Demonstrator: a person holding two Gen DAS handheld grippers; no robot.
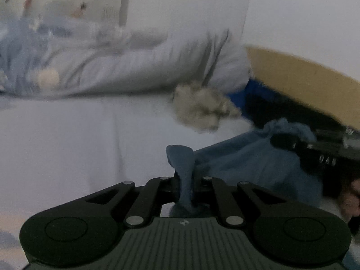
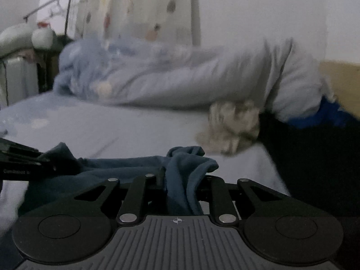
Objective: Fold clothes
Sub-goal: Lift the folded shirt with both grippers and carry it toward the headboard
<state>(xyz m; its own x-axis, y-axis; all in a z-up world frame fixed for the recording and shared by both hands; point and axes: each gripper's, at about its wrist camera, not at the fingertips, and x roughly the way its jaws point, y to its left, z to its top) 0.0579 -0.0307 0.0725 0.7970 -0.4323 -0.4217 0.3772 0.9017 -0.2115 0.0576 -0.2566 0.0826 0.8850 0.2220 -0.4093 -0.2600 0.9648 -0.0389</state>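
A blue garment (image 1: pixel 247 159) is stretched between both grippers over a pale bed sheet (image 1: pixel 78 146). My left gripper (image 1: pixel 184 180) is shut on a bunched corner of it, and a tuft of cloth sticks up past the fingers. In the right wrist view my right gripper (image 2: pixel 182 182) is shut on another bunched fold of the blue garment (image 2: pixel 186 164). The other gripper's dark body shows at the right edge of the left view (image 1: pixel 315 150) and at the left edge of the right view (image 2: pixel 20 159). Both views are blurred.
A rolled pale blue duvet (image 2: pixel 180 76) lies across the back of the bed. A fluffy beige item (image 2: pixel 231 126) sits in front of it, next to dark cloth (image 2: pixel 315 157). A wooden headboard (image 1: pixel 299 83) stands at right. A patterned curtain (image 2: pixel 139 6) hangs behind.
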